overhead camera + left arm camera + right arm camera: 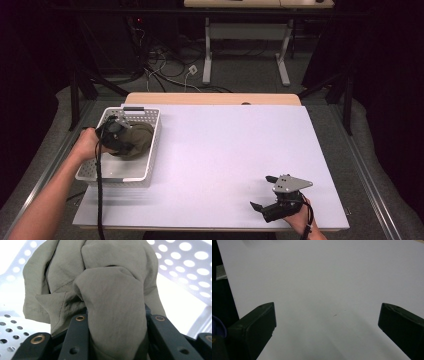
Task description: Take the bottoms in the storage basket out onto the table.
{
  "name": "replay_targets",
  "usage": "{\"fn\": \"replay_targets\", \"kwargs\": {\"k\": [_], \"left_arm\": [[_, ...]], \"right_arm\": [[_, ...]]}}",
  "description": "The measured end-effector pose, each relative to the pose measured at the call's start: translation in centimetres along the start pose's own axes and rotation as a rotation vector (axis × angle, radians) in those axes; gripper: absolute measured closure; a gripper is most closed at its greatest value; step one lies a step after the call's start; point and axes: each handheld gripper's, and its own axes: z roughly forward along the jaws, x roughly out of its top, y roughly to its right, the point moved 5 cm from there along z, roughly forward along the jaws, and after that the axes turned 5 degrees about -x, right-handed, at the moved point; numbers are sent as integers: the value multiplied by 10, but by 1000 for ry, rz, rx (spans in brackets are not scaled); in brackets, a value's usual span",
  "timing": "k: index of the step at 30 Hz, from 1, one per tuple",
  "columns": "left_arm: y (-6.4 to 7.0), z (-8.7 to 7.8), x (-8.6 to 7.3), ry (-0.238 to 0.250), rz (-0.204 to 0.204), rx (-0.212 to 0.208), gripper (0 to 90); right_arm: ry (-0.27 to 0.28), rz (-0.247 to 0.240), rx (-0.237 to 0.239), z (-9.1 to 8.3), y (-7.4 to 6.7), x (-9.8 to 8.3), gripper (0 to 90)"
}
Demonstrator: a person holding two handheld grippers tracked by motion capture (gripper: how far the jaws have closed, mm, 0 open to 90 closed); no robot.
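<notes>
A crumpled olive-green cloth (140,139) lies in a white perforated basket (114,179) at the table's left side. My left gripper (117,132) reaches into the basket from the left and is shut on a bunched fold of the cloth. In the left gripper view that fold of cloth (107,285) is squeezed between the two black jaws of the left gripper (117,322), with the basket's wall (190,262) behind. My right gripper (260,191) rests low near the front right of the table, open, with nothing between its fingers. The right gripper (327,322) faces bare white tabletop.
The white table surface (225,145) stretches between the basket and the right gripper. A cable (100,200) trails from the left gripper over the front edge. Beyond the table are desk legs and floor cables (170,65).
</notes>
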Motion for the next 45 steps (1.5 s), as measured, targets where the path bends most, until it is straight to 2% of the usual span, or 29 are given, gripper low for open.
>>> {"fn": "replay_targets", "kwargs": {"k": [10,14,19,21,23,29,36,45], "left_arm": [[-3,-11,5,-16,18,-7,701],[-2,-16,6,-57,57,-1,705],[-1,-20,7,-71,70,-10,709],[-1,-24,8,-85,90,-13,710],[-1,-25,8,-84,89,-13,712],[0,-32,10,-130,127,-16,717],[-3,-41,13,-152,141,-1,720],[-5,-49,13,-172,158,-4,724]], "right_arm": [[1,-2,-2,0,0,0,10],[1,-1,0,0,0,0,10],[1,0,-1,0,0,0,10],[1,-1,-3,0,0,0,10],[0,0,-1,0,0,0,10],[-1,-1,-1,0,0,0,10],[1,0,0,0,0,0,10],[0,1,1,1,1,0,10]]}}
